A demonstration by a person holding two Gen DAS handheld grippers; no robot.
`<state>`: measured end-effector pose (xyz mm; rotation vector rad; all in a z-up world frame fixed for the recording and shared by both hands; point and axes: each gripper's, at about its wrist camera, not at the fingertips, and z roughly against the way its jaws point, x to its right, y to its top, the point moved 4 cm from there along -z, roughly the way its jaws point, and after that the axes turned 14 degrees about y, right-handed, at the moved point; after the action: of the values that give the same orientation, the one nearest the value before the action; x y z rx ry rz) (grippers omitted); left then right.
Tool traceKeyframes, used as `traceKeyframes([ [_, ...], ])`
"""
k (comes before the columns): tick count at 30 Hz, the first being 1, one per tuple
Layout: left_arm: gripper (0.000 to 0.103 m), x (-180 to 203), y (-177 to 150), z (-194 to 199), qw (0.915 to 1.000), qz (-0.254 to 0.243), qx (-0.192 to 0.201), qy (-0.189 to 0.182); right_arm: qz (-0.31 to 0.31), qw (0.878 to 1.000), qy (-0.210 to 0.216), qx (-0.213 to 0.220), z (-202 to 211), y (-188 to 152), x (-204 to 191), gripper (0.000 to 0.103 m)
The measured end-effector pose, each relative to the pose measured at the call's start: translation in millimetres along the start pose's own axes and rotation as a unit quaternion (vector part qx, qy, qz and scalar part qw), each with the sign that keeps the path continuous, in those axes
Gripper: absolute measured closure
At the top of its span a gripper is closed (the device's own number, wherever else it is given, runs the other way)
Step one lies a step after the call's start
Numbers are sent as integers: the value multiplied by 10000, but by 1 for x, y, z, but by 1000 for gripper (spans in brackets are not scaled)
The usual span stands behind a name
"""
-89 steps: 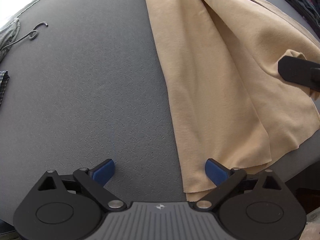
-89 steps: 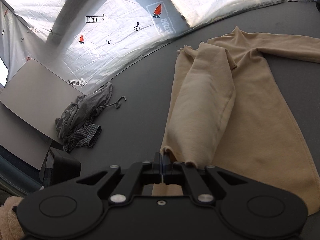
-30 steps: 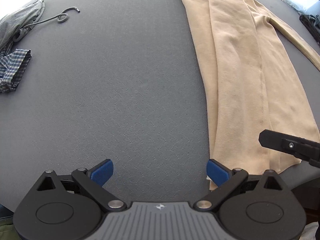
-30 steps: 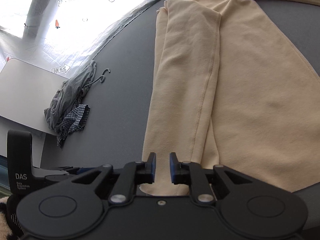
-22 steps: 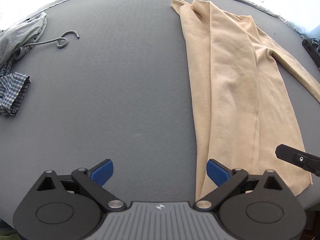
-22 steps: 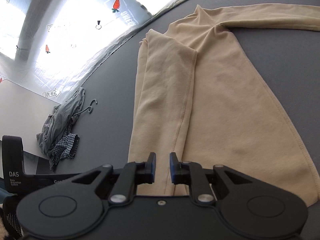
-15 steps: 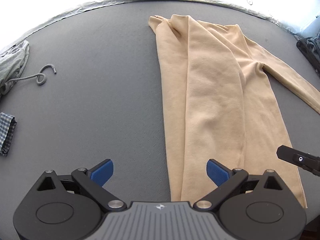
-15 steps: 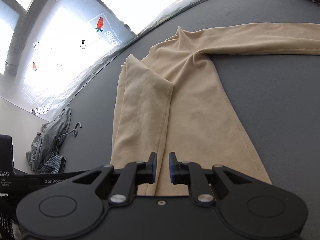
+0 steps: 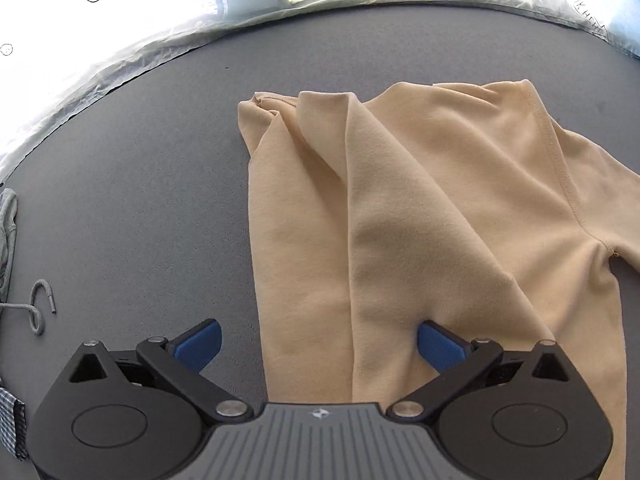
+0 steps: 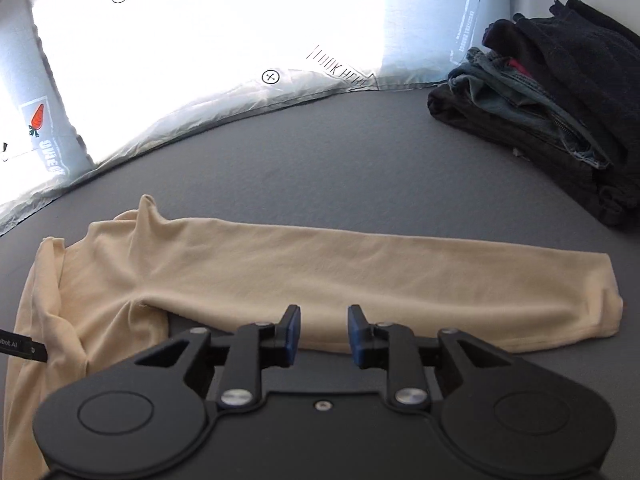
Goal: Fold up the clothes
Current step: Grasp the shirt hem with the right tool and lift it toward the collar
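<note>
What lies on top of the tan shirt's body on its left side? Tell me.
One sleeve lies folded lengthwise over the tan shirt. What it covers stays hidden. The other sleeve lies spread out on the gray table.

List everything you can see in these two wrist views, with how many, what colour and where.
beige long-sleeved top: one, beige, spread on the grey surface, one side folded over, other sleeve stretched out flat
grey surface: one, dark grey, under everything
pile of dark clothes: one, black and denim blue, far right corner
grey garment with drawstring: one, grey, left edge
checked cloth: one, blue-white check, lower left edge
printed white sheeting: white, behind the surface
left gripper: one, black with blue fingers, open over the top
right gripper: one, black with blue fingers, opening, nothing between them, just before the stretched sleeve
</note>
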<state>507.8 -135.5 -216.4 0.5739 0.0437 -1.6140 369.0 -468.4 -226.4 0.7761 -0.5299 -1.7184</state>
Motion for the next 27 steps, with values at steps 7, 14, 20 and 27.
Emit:
traceKeyframes([
  [7, 0, -8, -1, -9, 9987, 242, -298, -332, -673, 9850, -1555, 336, 10, 1, 114, 48],
  [14, 0, 0, -2, -10, 9992, -58, -314, -260, -1561, 9654, -2020, 527, 30, -29, 170, 41],
  [20, 0, 0, -6, -11, 9989, -21, -356, -292, -2145, 9672, -1096, 803, 33, -25, 157, 93],
  [27, 0, 2, -7, -10, 9997, -57, -145, -192, -3855, 9021, 1585, 1121, 0, -7, 96, 94],
])
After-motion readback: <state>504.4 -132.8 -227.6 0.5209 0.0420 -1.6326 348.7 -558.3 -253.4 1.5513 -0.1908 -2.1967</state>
